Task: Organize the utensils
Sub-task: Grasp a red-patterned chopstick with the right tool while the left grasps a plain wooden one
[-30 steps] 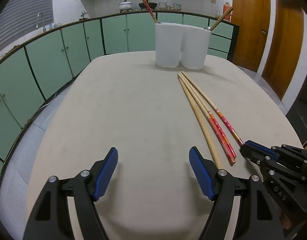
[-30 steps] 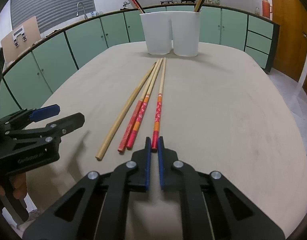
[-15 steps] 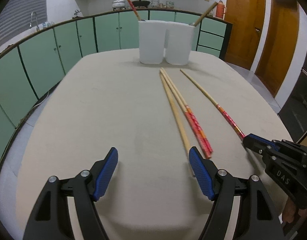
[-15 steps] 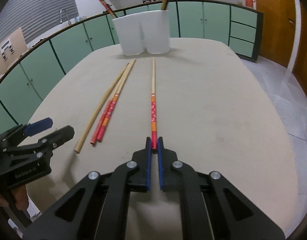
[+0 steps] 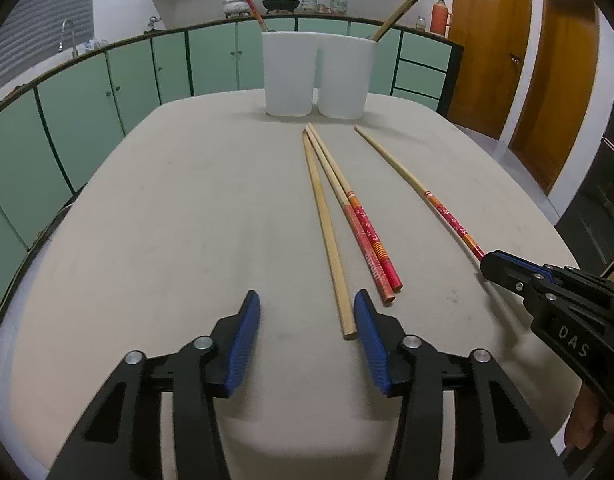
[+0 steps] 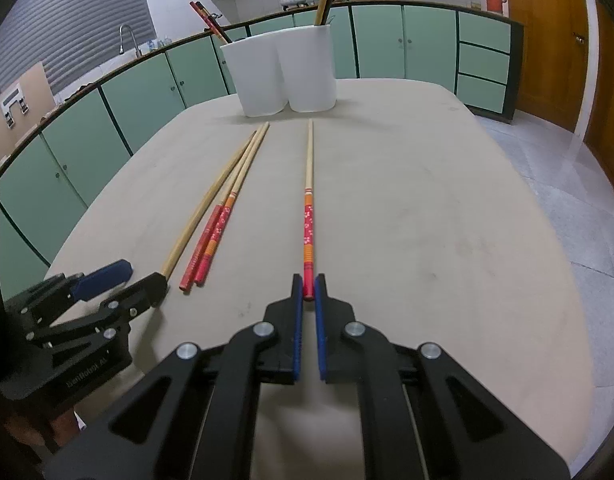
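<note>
At 6 o'clock on the surface [image 6: 427, 200], my right hand-held gripper [image 6: 308, 292] pinches the patterned chopstick [image 6: 308, 216] by its end for lifting; left hand-held gripper [image 5: 307, 320] is closing around the plain chopstick [image 5: 327, 232], not yet pressing.

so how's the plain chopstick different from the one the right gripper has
The plain chopstick is bare wood along its whole length; the gripped chopstick has a red and orange patterned end. The plain one lies loose beside two patterned ones, its near end between the closing left gripper's pads, which don't press it; the gripped one sits apart, pinched at its red end by the right gripper. Both point toward the white cups.
</note>
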### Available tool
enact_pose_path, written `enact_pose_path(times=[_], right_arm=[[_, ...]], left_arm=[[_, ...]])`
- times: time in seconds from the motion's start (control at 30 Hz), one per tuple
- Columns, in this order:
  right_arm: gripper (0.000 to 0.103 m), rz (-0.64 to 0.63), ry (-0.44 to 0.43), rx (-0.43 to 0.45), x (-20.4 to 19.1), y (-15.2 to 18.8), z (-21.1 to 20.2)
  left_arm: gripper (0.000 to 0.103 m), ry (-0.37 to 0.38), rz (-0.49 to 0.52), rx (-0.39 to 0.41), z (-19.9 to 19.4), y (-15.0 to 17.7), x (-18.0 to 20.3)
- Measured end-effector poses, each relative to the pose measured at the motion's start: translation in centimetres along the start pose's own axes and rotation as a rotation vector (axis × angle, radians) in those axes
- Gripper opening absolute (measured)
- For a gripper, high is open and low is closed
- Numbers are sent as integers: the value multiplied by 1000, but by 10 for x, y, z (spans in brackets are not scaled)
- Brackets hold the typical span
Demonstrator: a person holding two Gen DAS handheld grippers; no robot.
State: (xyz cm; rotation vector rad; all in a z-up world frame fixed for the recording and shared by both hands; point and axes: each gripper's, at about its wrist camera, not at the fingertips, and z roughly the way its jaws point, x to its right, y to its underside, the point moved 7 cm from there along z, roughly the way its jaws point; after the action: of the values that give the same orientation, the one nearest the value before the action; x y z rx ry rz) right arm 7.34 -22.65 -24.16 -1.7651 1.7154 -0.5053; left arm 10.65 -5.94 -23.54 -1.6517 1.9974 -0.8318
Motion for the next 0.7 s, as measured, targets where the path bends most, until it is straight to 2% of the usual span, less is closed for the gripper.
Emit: enact_pose_path(times=[0.17, 0.4, 0.7], right_arm=[[5, 4, -13, 1, 1, 1, 1], [5, 10, -21, 1, 3, 0, 0], [5, -14, -13, 23, 1, -5, -8]], left_arm=[[39, -26, -5, 7, 0, 0, 3], [7, -43, -18, 14, 1, -1, 6], [7, -44, -7, 40, -12, -8, 7]])
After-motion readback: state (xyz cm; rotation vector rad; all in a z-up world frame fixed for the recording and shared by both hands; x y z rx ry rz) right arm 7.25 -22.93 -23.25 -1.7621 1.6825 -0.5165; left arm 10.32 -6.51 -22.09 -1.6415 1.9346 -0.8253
